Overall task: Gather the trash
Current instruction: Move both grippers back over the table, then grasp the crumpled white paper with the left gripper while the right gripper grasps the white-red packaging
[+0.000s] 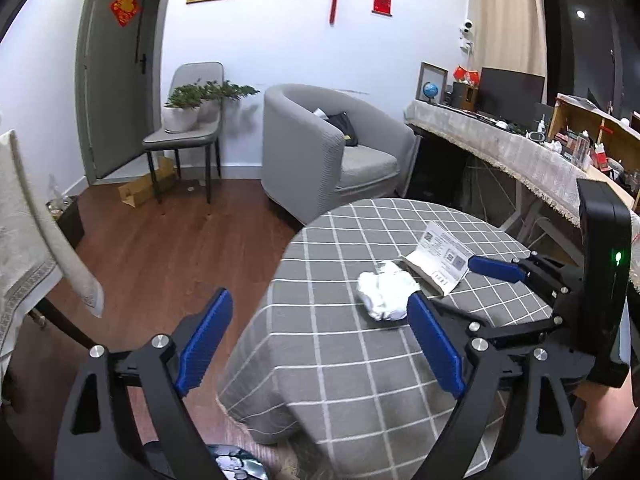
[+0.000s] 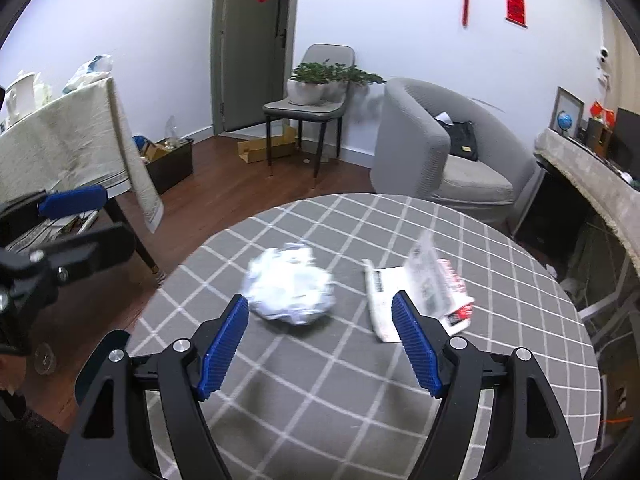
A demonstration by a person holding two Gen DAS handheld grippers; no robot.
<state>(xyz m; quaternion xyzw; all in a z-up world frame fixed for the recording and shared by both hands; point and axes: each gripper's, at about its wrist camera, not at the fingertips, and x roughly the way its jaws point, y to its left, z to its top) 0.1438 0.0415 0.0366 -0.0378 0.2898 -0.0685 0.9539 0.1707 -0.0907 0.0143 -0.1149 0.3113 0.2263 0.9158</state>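
Note:
A crumpled white paper ball point(image 2: 291, 289) lies on the round table with a grey checked cloth point(image 2: 360, 392). A flattened printed carton point(image 2: 420, 292) lies to its right. My right gripper point(image 2: 320, 344) is open and empty, just short of the ball. In the left wrist view the ball point(image 1: 386, 289) and the carton point(image 1: 438, 256) lie ahead right. My left gripper point(image 1: 320, 344) is open and empty over the table's left edge point(image 1: 256, 320). The right gripper point(image 1: 496, 270) shows at the right there; the left gripper point(image 2: 74, 200) shows at the left of the right wrist view.
A grey armchair point(image 2: 440, 148) stands behind the table. A chair with potted plants point(image 2: 316, 92) and a cardboard box point(image 2: 264, 148) stand by the door. A cloth-covered table point(image 2: 60, 140) and a black bin point(image 2: 170, 162) are at the left. A cluttered desk point(image 1: 520, 148) runs along the right.

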